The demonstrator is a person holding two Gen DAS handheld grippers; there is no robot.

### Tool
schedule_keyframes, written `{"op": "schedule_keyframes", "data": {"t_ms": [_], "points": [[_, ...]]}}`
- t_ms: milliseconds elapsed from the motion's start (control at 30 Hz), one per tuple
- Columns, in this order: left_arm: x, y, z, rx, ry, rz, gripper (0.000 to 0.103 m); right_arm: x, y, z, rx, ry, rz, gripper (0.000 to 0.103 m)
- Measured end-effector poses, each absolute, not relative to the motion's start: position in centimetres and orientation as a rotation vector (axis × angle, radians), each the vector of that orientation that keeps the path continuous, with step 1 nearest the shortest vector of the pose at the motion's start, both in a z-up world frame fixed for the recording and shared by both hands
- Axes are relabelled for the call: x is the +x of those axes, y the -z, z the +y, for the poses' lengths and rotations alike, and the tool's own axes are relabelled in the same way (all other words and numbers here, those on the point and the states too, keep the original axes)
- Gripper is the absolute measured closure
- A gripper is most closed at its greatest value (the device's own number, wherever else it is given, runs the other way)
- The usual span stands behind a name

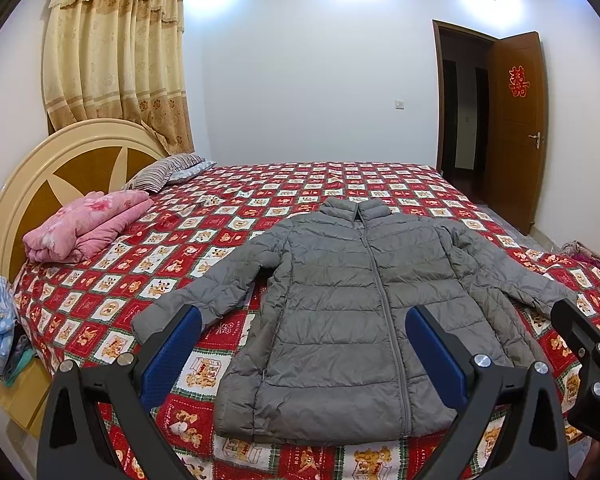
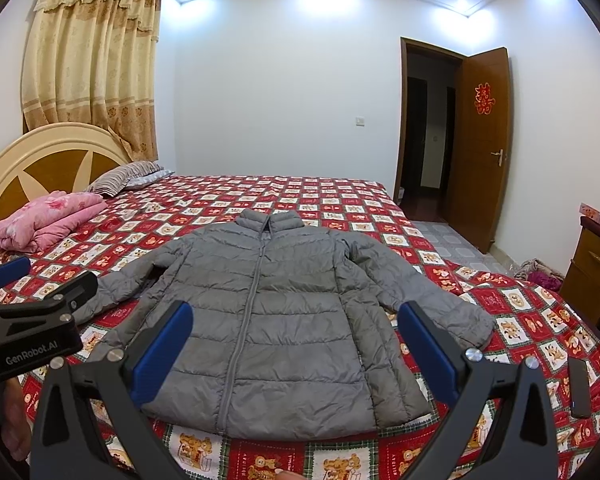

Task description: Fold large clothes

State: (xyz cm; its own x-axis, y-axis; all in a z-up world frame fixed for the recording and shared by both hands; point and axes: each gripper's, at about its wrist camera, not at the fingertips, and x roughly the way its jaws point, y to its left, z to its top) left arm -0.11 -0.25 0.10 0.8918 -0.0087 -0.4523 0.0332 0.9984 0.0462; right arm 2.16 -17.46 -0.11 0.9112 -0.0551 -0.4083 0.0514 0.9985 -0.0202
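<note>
- A cream and brown headboard (image 1: 40, 176) stands at the far left, with a yellow patterned curtain (image 1: 116, 52) hanging behind it.
- A folded pink blanket (image 1: 86, 226) lies on the bed near the headboard, and a striped pillow (image 1: 162, 172) sits just beyond it.
- The left gripper (image 1: 304, 344) hovers above the near edge of the bed, its blue-padded fingers (image 1: 172, 356) spread wide with nothing between them.
- The grey puffer jacket (image 1: 340, 312) lies flat on the red bear-print bedspread (image 1: 100, 300), zipped up, collar pointing away from the cameras, both sleeves spread outward; its hem is near the bed's front edge.
- The left sleeve cuff lies just beyond the left gripper's left finger in the left wrist view.
- The right gripper (image 2: 296, 348) also hangs over the jacket's lower part, fingers parted wide and holding nothing.
- A dark phone-like slab (image 2: 580, 388) rests on the bedspread to the right of the jacket, well apart from the right sleeve.
- A brown wooden door (image 2: 484, 144) stands open at the right, bearing a red paper ornament (image 2: 485, 98).
- A wooden cabinet (image 2: 596, 264) shows at the far right edge.
</note>
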Motion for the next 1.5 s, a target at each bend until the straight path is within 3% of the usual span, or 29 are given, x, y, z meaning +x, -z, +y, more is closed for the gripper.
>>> {"op": "schedule_keyframes", "data": {"t_ms": [1500], "points": [[0.21, 0.19, 0.33, 0.05, 0.021, 0.471, 0.001, 2.31, 0.64, -17.36, -0.007, 0.051, 0.43, 0.0]]}}
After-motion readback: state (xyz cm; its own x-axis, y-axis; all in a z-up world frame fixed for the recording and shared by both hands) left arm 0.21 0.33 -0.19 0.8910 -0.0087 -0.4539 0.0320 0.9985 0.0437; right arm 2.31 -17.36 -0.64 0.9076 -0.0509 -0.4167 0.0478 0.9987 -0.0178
